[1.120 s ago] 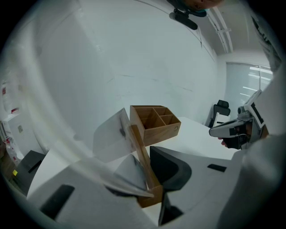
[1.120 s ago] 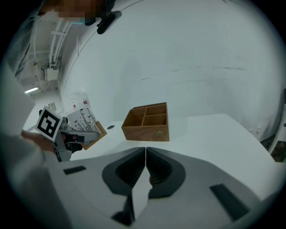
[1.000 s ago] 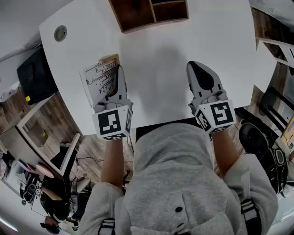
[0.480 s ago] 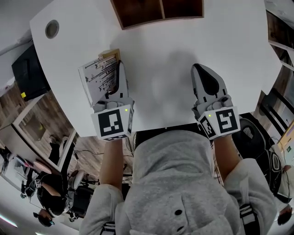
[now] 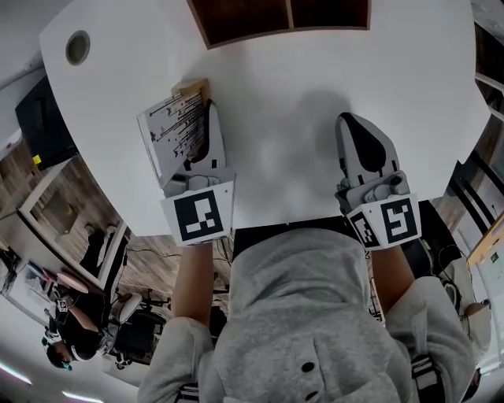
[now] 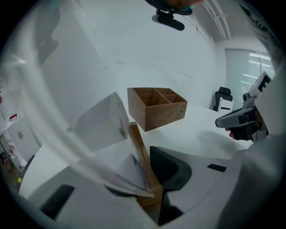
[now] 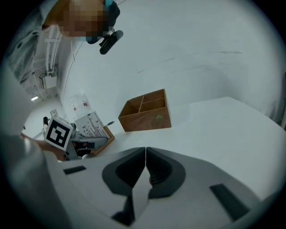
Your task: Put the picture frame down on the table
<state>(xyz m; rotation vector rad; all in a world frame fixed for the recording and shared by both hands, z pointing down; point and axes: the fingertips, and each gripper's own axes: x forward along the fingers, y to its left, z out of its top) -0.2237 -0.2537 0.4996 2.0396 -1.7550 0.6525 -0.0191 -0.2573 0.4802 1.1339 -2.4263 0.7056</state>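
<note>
The white table (image 5: 276, 102) fills the far half of the head view, its rounded edges falling away to a wood floor on the left and right. The person's grey hoodie (image 5: 307, 315) fills the near middle, with both forearms reaching out over the near edge of the table.

A wooden box (image 5: 279, 20) with inner dividers stands at the far edge of the table, near the middle, well apart from both grippers.

The picture frame (image 5: 177, 130) is at the left side of the table, with a light wooden rim and a white print covered in small dark marks. It is tilted, its face turned up and to the left. Whether its lower edge touches the table I cannot tell.

The left gripper (image 6: 144, 163) holds the frame: its fingers are closed on the frame's right rim, one dark pad against the right of the wooden edge and the other finger behind the glass on the left.

The right gripper (image 7: 145, 154) is over the near right part of the table, well apart from the frame. Its fingers are pressed together tip to tip with nothing between them.

A small round grommet (image 5: 77, 47) sits in the table's far left corner.
</note>
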